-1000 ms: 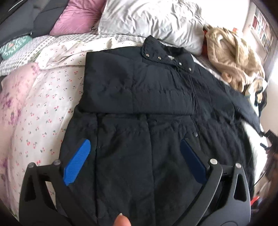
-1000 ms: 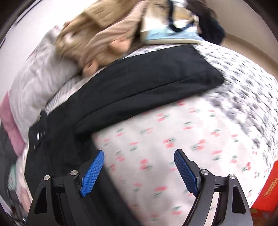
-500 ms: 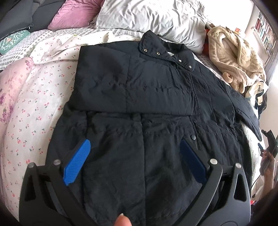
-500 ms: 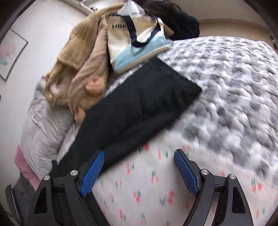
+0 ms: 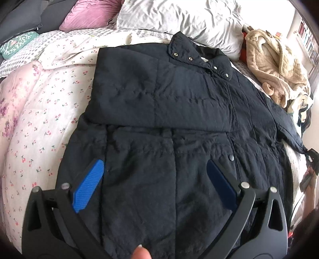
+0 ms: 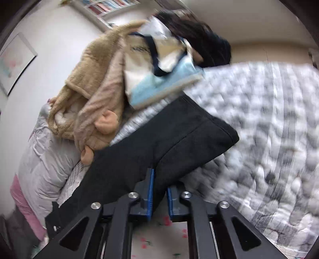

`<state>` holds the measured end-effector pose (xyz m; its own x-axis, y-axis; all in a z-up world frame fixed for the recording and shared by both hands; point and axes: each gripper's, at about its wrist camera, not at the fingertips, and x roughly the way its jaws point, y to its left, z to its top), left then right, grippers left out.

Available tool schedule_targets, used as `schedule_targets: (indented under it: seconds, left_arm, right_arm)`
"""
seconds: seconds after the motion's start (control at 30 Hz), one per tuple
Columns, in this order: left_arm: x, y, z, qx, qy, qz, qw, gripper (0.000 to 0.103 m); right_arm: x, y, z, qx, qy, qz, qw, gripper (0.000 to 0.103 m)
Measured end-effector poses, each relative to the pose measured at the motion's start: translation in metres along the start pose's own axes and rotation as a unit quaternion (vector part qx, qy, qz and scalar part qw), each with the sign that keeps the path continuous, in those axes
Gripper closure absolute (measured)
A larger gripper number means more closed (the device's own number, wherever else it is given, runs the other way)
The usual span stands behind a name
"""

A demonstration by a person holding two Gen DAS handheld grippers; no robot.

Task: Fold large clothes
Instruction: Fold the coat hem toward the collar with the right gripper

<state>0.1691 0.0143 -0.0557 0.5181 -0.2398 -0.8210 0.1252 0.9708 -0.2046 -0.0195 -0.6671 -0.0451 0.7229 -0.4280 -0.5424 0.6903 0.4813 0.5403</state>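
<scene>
A black quilted jacket (image 5: 179, 111) lies front up on the bed, collar at the far end, with one sleeve folded across its chest. My left gripper (image 5: 155, 183) hovers open over the jacket's lower front, and nothing sits between its blue pads (image 5: 88, 187). The other sleeve (image 6: 179, 135) stretches out sideways toward its cuff. My right gripper (image 6: 159, 191) is closing its jaws on the near edge of that sleeve, and the fabric is pinched between the pads. In the left wrist view the sleeve (image 5: 287, 127) runs to the right edge, where a hand (image 5: 309, 185) shows.
A beige fleece robe (image 6: 95, 83) and a white-and-blue tote bag (image 6: 159, 69) lie just beyond the sleeve. A grey pillow (image 5: 179, 18) and a pink pillow (image 5: 89, 14) sit behind the collar. The cherry-print duvet (image 5: 39, 119) and a grey checked blanket (image 6: 269, 119) cover the bed.
The right gripper's jaws went from wide apart to pinched on the sleeve's edge, after swinging along the sleeve toward the cuff. The left gripper stayed open and nearly still.
</scene>
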Motion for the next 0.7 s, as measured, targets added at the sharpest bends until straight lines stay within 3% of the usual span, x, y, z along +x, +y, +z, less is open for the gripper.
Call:
schedule_targets:
  seconds: [0.17, 0.37, 0.6, 0.7]
  left_arm:
    - [-0.001, 0.002, 0.005, -0.017, -0.004, -0.010, 0.9998, 0.001]
    - [-0.005, -0.001, 0.006, -0.023, -0.006, -0.021, 0.9995, 0.001]
    - [-0.011, 0.001, 0.006, -0.021, -0.015, -0.019, 0.9995, 0.001]
    - [-0.012, 0.005, 0.007, -0.026, -0.016, -0.020, 0.9993, 0.001]
  right_arm:
    - [-0.031, 0.076, 0.000, -0.097, -0.048, 0.029, 0.994, 0.094]
    - [-0.061, 0.180, -0.031, -0.206, -0.066, 0.099, 0.971, 0.094]
    - [-0.061, 0.283, -0.103, -0.303, -0.022, 0.177, 0.936, 0.094]
    - [-0.050, 0.324, -0.151, -0.349, 0.030, 0.213, 0.912, 0.094]
